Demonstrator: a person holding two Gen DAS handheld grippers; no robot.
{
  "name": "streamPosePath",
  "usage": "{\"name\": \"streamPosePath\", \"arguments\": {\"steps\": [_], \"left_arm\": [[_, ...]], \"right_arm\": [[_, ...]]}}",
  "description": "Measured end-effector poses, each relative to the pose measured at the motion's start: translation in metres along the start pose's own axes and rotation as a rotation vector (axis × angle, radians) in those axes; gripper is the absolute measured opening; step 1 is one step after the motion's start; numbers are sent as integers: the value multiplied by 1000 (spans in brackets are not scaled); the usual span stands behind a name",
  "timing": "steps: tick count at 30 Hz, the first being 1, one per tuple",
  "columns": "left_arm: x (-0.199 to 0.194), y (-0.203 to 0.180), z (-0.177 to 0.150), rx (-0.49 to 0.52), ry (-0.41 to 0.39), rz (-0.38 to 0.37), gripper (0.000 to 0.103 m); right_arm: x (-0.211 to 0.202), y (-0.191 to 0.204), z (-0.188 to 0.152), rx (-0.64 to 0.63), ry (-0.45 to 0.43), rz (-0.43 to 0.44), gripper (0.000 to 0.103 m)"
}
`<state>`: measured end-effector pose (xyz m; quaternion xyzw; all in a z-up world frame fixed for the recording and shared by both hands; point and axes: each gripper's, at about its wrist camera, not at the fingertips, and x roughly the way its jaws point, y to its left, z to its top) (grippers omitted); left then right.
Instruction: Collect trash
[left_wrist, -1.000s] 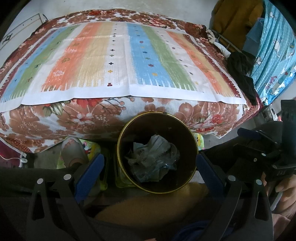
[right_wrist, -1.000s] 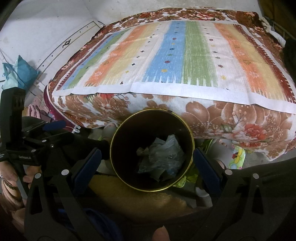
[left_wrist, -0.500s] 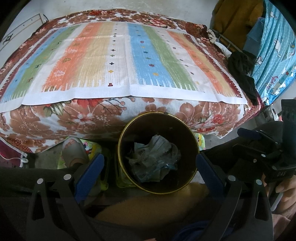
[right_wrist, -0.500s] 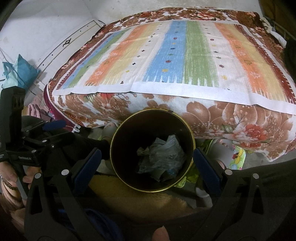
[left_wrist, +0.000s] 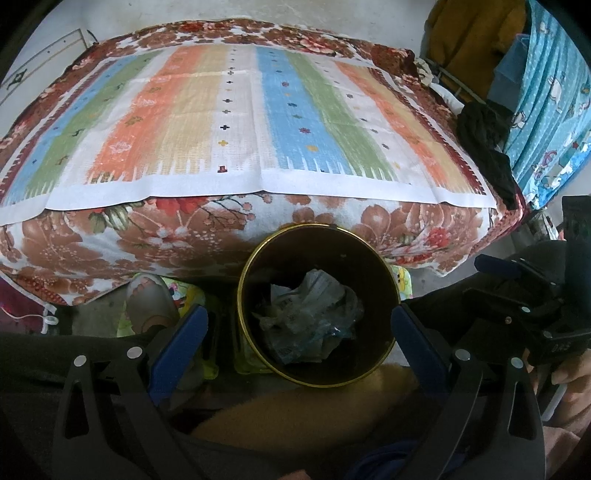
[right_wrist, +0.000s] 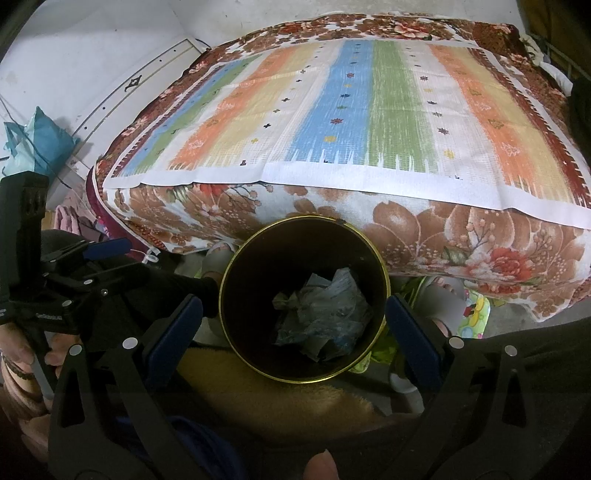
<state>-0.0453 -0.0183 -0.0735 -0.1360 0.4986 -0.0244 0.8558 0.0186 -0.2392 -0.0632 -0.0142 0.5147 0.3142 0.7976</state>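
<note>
Tongs, left view: left tongs (left_wrist: 299, 328) spread wide, holding nothing, poised above the open bin (left_wrist: 384, 266).
Trash, left view: crumpled plastic wrappers (left_wrist: 310, 317) lie in the bottom of the bin, which stands on the floor against the bed (left_wrist: 184, 229).
Other tongs, left view: right tongs (left_wrist: 532, 295) show at the right edge, side on, with a hand (left_wrist: 569, 380) on the grip.
Tongs, right view: right tongs (right_wrist: 293, 325) also wide and empty, straddling the bin (right_wrist: 382, 269); left tongs (right_wrist: 74, 273) sit at the left edge.
Trash, right view: wrappers (right_wrist: 325, 314) sit low in the bin.
Handling: the wrappers look light, soft and slippery; I judge a raised crease is the best place to pinch. The bin looks stiff, so its rim would suit a hold.
Hidden: the bin's dark walls swallow detail, what lies beneath the top wrappers cannot be seen, and no loose trash shows on the striped mat (right_wrist: 369, 110).
</note>
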Motion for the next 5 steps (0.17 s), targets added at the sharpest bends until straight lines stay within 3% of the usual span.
{"name": "streamPosePath", "arguments": {"steps": [5], "left_arm": [[2,-3,-1,24,-3,22,97]], "right_arm": [[1,1,-1,8,-7,-6,94]]}}
